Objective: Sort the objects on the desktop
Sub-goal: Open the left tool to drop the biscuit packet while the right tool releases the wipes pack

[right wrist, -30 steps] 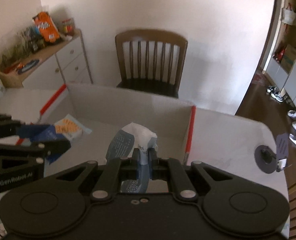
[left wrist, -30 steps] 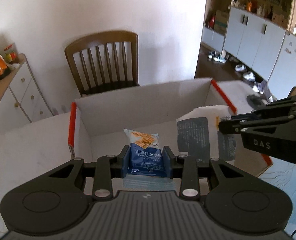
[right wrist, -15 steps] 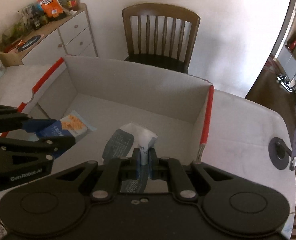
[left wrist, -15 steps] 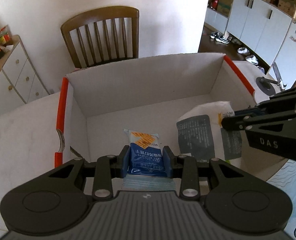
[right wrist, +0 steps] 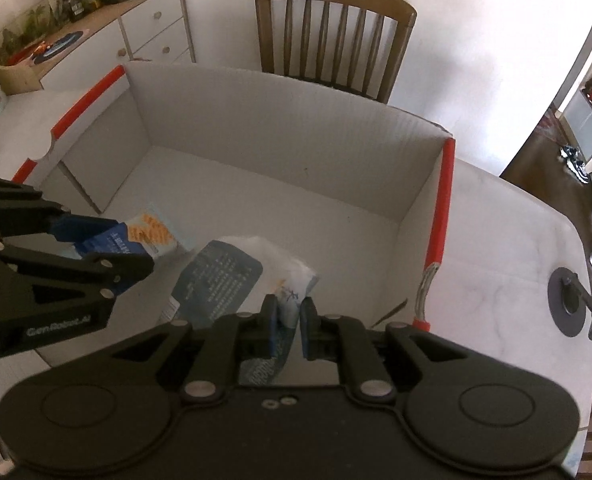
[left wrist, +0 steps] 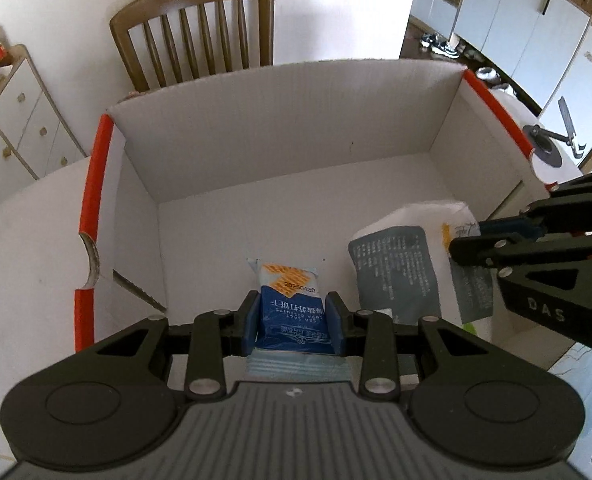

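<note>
Blue cracker packet (left wrist: 292, 316) clamped between left tongs (left wrist: 294, 322) at lower centre – orange-white top. Right tongs (right wrist: 288, 326) opening, white pouch (right wrist: 292, 280) between them – dark label, over box (right wrist: 256, 112).

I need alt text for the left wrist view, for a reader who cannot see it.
The left tongs hold a blue biscuit packet over an open white box with red edges. At right, the other tongs hold a white bag; a wooden chair stands behind.
</note>
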Motion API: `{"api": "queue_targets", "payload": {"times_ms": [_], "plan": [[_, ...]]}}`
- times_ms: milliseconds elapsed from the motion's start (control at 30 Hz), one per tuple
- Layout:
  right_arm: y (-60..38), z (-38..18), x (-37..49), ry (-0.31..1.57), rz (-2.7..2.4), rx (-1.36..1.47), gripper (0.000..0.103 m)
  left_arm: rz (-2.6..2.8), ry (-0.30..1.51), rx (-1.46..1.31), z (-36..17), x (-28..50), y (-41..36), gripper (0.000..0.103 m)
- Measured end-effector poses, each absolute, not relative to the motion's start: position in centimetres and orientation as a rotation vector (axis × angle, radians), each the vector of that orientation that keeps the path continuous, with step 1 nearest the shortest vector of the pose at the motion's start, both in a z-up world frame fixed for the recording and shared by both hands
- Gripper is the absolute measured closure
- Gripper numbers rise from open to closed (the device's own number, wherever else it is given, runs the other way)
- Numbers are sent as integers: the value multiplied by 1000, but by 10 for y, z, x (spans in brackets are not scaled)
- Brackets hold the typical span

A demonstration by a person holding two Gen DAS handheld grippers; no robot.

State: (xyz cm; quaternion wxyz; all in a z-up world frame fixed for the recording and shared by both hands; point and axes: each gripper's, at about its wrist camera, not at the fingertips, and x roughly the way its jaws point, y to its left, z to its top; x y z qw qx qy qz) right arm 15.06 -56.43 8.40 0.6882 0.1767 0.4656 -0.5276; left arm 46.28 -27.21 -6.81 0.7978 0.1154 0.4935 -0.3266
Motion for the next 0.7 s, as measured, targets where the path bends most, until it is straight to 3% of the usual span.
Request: {"api": "queue_targets", "payload": {"times_ms": [567, 700], "plan": [[-558, 86, 160, 1066, -1164, 381, 76, -708, 1088, 236, -79, 468, -271, 66], [-551, 90, 157, 1047, -1171, 384, 63, -705, 1073, 215, -75, 465, -265, 58]]}}
